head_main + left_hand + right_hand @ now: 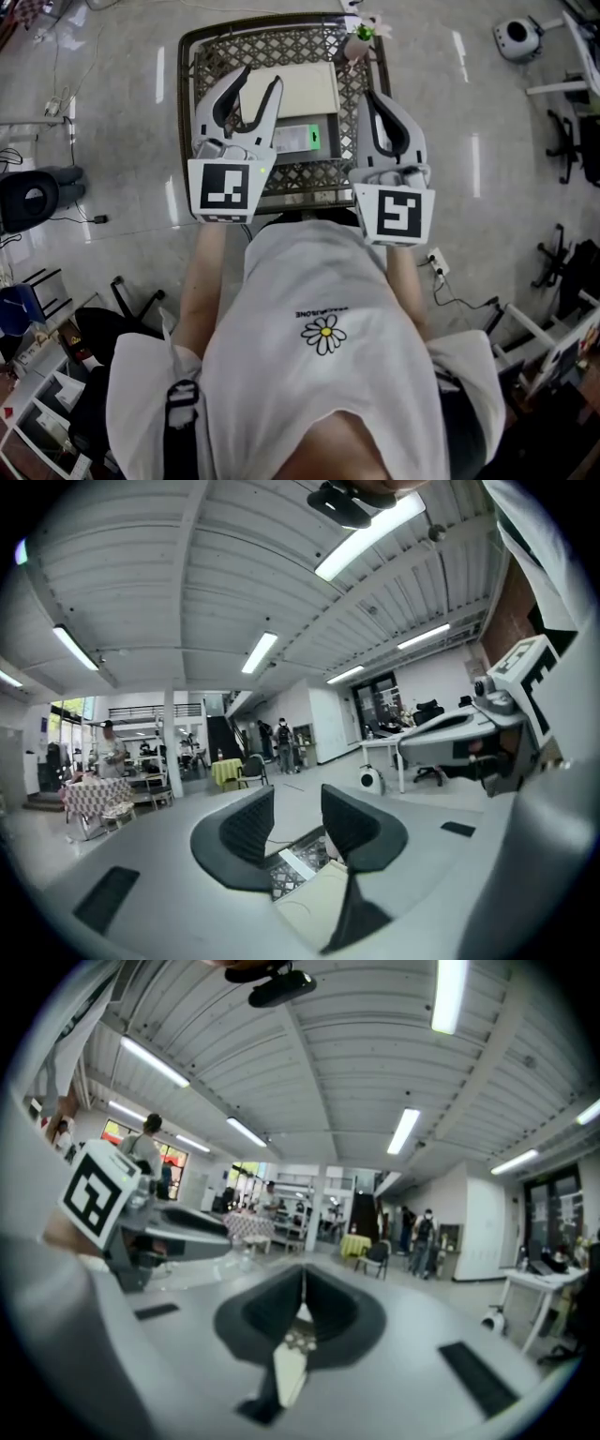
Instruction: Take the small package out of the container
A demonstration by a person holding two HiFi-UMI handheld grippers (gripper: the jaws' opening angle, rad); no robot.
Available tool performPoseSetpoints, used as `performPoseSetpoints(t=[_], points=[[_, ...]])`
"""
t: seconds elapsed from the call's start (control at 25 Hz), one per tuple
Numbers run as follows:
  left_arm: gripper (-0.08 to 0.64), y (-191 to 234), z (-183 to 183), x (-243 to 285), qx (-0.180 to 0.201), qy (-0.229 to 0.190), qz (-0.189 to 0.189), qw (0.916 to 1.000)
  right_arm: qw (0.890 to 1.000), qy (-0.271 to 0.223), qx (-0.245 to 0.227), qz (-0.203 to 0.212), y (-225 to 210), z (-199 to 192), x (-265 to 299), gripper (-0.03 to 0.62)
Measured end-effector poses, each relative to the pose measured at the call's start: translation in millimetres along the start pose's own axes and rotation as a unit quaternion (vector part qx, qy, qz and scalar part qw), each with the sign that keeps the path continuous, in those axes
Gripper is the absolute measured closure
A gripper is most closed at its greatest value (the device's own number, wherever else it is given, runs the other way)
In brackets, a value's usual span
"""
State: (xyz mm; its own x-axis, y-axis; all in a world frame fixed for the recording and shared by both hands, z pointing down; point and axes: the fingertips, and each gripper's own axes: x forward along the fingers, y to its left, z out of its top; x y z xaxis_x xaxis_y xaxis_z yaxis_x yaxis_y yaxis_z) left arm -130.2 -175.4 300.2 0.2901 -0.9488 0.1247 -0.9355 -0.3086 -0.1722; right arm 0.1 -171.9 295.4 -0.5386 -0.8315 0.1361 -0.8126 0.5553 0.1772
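1. Nearest of all: a white shirt [323, 335] with a daisy print, below both grippers in the head view.
2. Small package [302, 138]: flat, pale with a green patch. Lies between the two grippers, closer to the left one, just right of its right-hand finger and short of its fingertips.
3. Looks thin and light, probably in a slick wrapper. Likely to slide or buckle rather than break, so needs only modest squeeze.
4. Best taken across the narrow width or by a lifted short edge. Lying flat, offers little for a jaw to get under.
5. Abuts the near edge of a flat cream box [300, 89], presumably the container. Cannot tell whether the package rests in it, on it or beside it.
6. Left gripper [262, 77]: jaws spread, nothing between them, tips over the cream box.
7. Right gripper [370, 97]: jaws pressed together, empty, off to the package's right.
8. Underneath everything: a lattice-topped table [281, 42].
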Motion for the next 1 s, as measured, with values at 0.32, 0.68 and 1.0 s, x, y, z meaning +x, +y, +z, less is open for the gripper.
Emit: performPoseSetpoints(t=[0.32,0.68,1.0], points=[[0.288,-40.2,-72.8,20.7,0.106,0.106,-0.132,0.9798,1.000,0.019,0.000,0.011,1.2,-14.9,0.2,0.561],[0.235,-96.6,-193.8,16.5,0.209,0.286,-0.289,0.8895,0.999,0.041,0.006,0.007,-4.0,-28.5,-4.8,0.561],[0.219,-123.5,-276.1,10.9,0.258,0.361,-0.354,0.8234,0.998,0.058,0.006,-0.012,-13.9,-41.7,-15.4,0.561]])
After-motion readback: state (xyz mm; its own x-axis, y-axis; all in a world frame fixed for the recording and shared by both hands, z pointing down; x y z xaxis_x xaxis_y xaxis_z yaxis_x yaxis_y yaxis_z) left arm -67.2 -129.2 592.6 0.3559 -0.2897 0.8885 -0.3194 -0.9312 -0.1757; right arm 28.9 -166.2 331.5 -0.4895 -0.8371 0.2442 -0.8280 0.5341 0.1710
